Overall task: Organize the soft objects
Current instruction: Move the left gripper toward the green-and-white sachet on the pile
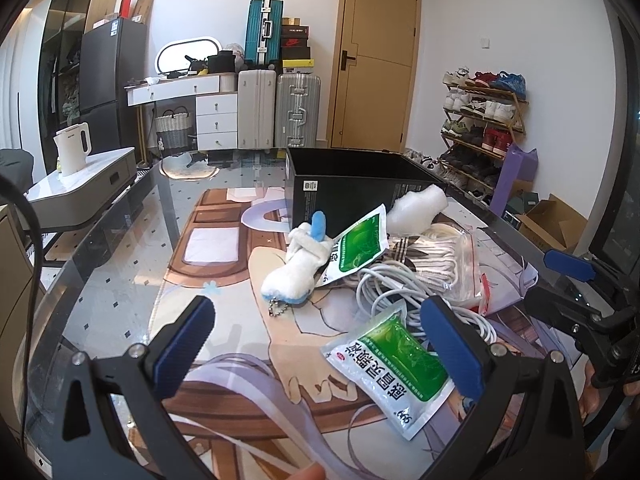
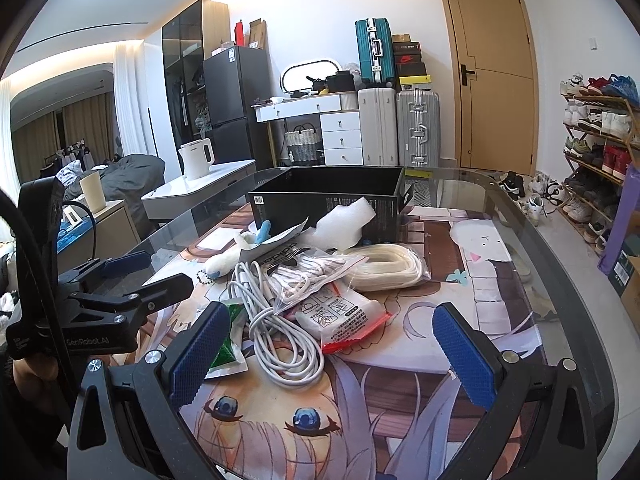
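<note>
A pile of soft items lies on the printed mat before an open black box. In it are a white plush keychain, white foam, two green sachets, a white cable, bagged white cord and a red-edged bag. My left gripper is open and empty, its right pad beside the near sachet. My right gripper is open and empty over the cable.
The glass table has a curved edge on the right. A side table with a white kettle stands to the left. Suitcases, a vanity desk and a shoe rack line the far wall.
</note>
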The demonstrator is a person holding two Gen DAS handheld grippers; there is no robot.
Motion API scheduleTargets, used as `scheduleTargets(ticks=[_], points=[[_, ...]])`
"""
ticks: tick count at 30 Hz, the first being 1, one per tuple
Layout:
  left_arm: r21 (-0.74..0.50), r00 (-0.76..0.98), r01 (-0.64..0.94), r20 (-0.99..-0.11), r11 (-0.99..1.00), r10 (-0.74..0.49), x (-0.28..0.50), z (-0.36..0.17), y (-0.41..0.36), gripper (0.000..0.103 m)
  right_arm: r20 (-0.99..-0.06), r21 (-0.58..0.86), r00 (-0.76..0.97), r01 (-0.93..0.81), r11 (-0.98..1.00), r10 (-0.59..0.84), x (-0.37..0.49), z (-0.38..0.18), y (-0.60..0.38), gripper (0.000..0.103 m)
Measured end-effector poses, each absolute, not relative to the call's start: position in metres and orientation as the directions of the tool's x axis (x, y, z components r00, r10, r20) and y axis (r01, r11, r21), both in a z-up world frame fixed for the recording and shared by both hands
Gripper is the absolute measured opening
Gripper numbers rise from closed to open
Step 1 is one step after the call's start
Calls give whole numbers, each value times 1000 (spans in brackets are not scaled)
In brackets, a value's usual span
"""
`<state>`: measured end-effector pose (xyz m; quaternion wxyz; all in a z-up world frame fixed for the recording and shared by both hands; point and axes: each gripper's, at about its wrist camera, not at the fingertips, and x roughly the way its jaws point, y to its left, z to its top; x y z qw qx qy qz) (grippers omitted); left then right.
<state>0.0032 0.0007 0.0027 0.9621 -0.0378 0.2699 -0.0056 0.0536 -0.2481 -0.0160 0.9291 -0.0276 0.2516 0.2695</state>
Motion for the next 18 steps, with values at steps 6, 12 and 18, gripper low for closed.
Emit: scheduleTargets(ticks=[6, 12, 18], points=[[-109, 857, 25, -509, 994, -77, 5, 3, -1, 103, -481, 74, 729, -520, 851, 487, 51, -14, -247, 103], [-109, 864, 58, -493, 992, -104, 4, 0, -10, 103, -481, 70, 730, -520, 851, 485, 51, -13, -247, 103], [-85, 851, 93, -510, 992, -123, 2, 2, -18, 103, -484, 73, 732, -513, 855, 480, 51, -13, -248, 103]])
